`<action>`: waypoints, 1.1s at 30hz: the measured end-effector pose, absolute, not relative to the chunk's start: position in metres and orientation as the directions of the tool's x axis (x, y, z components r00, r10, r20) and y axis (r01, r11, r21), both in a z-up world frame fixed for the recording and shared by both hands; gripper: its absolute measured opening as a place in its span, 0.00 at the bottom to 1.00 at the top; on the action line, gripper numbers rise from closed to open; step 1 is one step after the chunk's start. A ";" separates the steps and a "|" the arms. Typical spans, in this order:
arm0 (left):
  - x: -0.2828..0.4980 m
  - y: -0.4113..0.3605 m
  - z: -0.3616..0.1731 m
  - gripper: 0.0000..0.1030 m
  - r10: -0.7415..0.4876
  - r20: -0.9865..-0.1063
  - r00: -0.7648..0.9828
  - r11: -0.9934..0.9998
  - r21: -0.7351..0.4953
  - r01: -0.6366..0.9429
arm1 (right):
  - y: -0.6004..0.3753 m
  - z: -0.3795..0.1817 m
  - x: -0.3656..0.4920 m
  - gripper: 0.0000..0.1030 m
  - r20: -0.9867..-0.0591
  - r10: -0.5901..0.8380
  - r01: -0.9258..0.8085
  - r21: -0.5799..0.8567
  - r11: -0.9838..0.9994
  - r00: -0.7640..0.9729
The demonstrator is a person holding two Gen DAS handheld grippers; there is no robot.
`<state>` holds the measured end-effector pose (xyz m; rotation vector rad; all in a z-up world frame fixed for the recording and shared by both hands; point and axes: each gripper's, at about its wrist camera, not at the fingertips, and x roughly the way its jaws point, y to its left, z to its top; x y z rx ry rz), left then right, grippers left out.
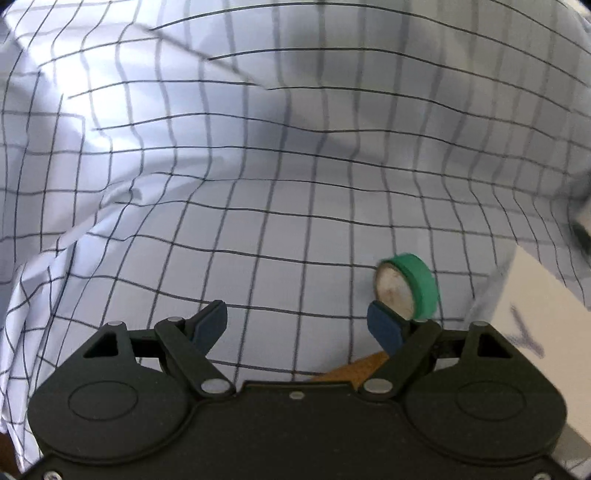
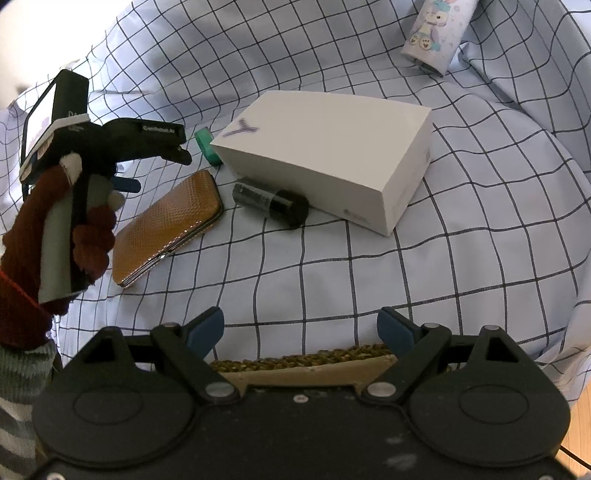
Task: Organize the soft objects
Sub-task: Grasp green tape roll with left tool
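Closest in on the right wrist view, the right gripper (image 2: 301,328) has its jaws spread wide with nothing pinched between them, and just under the gap there's a strip of something tan with a grainy brown-green top (image 2: 303,363), mostly hidden by the gripper body so I honestly can't tell what it is. All of it sits over a checked cloth (image 2: 369,280), white-blue with dark grid lines, rumpled all over. A bit further out lies a flat brown case (image 2: 168,227) with a shiny edge, and right beside it a dark tube (image 2: 271,201) on its side, its far end almost up against a white box (image 2: 332,155) with a purple Y mark on top. A small green roll (image 2: 207,146) peeks out at the box's left corner, partly tucked behind it. Off to the left, a hand in a dark red knit glove (image 2: 92,236) holds the left gripper (image 2: 181,149), whose tip hangs just left of the green roll; from this side its jaws are hard to read. The left wrist view sorts that out: the left gripper (image 1: 297,325) stands fairly wide, holding nothing, with the green roll (image 1: 408,286) just past its right finger (image 1: 384,328), looking close to touching but blurred. The box there is cut off at the right edge. Farthest back, a pastel cartoon-printed pack (image 2: 436,35) lies near the top, clipped by the frame.
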<state>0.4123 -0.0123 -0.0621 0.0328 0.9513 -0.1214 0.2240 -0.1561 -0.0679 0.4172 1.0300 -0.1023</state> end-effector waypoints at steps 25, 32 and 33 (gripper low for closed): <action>0.439 -0.077 -0.049 0.77 -0.202 -0.845 0.494 0.961 -0.074 0.266 | -0.156 -0.067 0.225 0.88 -0.843 0.134 0.255 0.304 0.918 0.521; 0.458 -0.093 -0.055 0.77 -0.222 -0.880 0.421 0.959 -0.120 0.255 | -0.155 -0.068 0.226 0.88 -0.845 0.137 0.246 0.300 0.922 0.517; 0.461 -0.094 -0.055 0.77 -0.222 -0.888 0.404 0.961 -0.130 0.243 | -0.155 -0.068 0.226 0.88 -0.845 0.137 0.244 0.300 0.922 0.517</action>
